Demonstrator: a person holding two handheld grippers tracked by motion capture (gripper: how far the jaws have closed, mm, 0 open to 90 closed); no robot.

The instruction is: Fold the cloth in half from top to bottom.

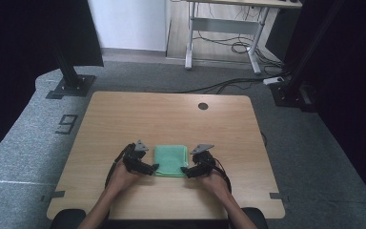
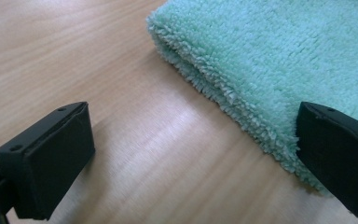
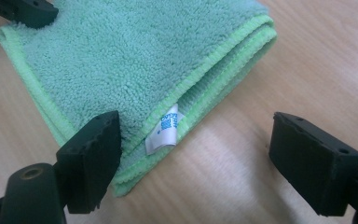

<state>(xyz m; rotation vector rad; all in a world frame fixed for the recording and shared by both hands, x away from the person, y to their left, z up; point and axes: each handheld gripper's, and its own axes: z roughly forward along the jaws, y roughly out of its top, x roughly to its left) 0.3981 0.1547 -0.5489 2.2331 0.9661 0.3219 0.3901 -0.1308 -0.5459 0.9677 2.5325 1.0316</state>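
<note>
Tongs (image 1: pixel 154 168) (image 1: pixel 185 171) agape — flanking folded cloth (image 1: pixel 170 160)

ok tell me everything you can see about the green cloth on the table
The green cloth is a mint-green, fluffy, terry-like towel, folded into a thick rectangle of several layers with lighter green stitched hems. A small white tag with blue print sticks out between layers at one corner. It lies flat on the wooden table, near the front edge, between the left gripper and right gripper, whose open jaws straddle its near corners.
</note>
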